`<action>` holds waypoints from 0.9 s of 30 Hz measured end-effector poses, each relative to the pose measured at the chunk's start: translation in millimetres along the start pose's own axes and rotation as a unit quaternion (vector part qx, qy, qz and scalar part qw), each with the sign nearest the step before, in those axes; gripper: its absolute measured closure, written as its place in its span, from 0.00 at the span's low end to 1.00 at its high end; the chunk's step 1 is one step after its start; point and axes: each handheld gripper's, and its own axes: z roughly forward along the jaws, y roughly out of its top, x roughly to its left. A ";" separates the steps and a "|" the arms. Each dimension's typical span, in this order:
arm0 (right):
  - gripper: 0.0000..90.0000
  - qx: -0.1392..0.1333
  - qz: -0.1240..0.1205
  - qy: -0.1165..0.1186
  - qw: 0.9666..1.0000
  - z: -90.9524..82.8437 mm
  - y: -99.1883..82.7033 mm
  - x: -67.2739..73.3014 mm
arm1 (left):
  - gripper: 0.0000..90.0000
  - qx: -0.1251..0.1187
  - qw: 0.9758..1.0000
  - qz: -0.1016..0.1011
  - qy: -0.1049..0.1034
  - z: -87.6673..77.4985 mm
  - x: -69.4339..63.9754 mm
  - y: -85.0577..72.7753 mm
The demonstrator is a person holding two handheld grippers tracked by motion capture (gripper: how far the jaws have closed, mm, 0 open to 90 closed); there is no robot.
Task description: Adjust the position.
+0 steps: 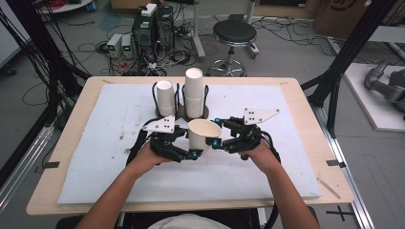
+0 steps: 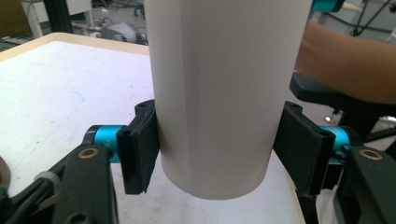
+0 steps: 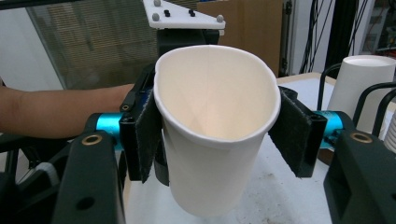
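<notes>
A white paper cup (image 1: 203,133) hangs above the mat between my two grippers, mouth up and tipped toward the right hand. My left gripper (image 1: 195,149) takes it low on the wall. In the left gripper view the cup (image 2: 215,93) stands between the black jaws and both pads lie against its sides, so that gripper (image 2: 215,154) is shut on it. My right gripper (image 1: 216,131) holds it just under the rim. In the right gripper view the rim of the cup (image 3: 210,154) is squeezed into an oval by the felt pads (image 3: 147,135) of that gripper (image 3: 217,135).
Behind the grippers a wire cup holder (image 1: 181,102) carries a single cup (image 1: 165,98) and a taller stack (image 1: 194,90); one of those cups (image 3: 359,88) stands close on the right. A white mat (image 1: 95,143) covers the wooden table (image 1: 71,119). A stool (image 1: 234,33) and cables lie beyond.
</notes>
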 end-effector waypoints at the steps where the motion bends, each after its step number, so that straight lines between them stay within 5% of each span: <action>1: 0.44 0.000 0.001 0.002 1.000 -0.4 0.2 0.2 | 0.34 0.000 1.000 -0.005 0.003 -0.1 0.7 -0.1; 4: 0.44 0.001 -0.002 -0.001 1.000 -1.1 0.6 0.1 | 0.30 0.001 1.000 -0.008 0.001 0.0 2.0 -0.9; 9: 0.44 0.003 -0.002 0.007 1.000 1.6 0.5 1.1 | 0.40 0.008 1.000 0.009 -0.014 2.7 -0.5 -1.4; 13: 0.33 -0.009 0.002 0.000 1.000 3.6 0.4 2.2 | 0.40 -0.002 1.000 0.009 -0.012 1.5 -0.8 -0.4; 15: 0.19 -0.019 0.013 -0.006 1.000 5.1 0.1 2.9 | 0.39 -0.003 1.000 0.009 -0.007 0.6 -0.4 -0.5; 27: 0.19 -0.025 0.020 -0.001 0.999 10.2 -2.2 4.6 | 0.39 -0.019 1.000 0.009 -0.007 0.5 -1.2 0.0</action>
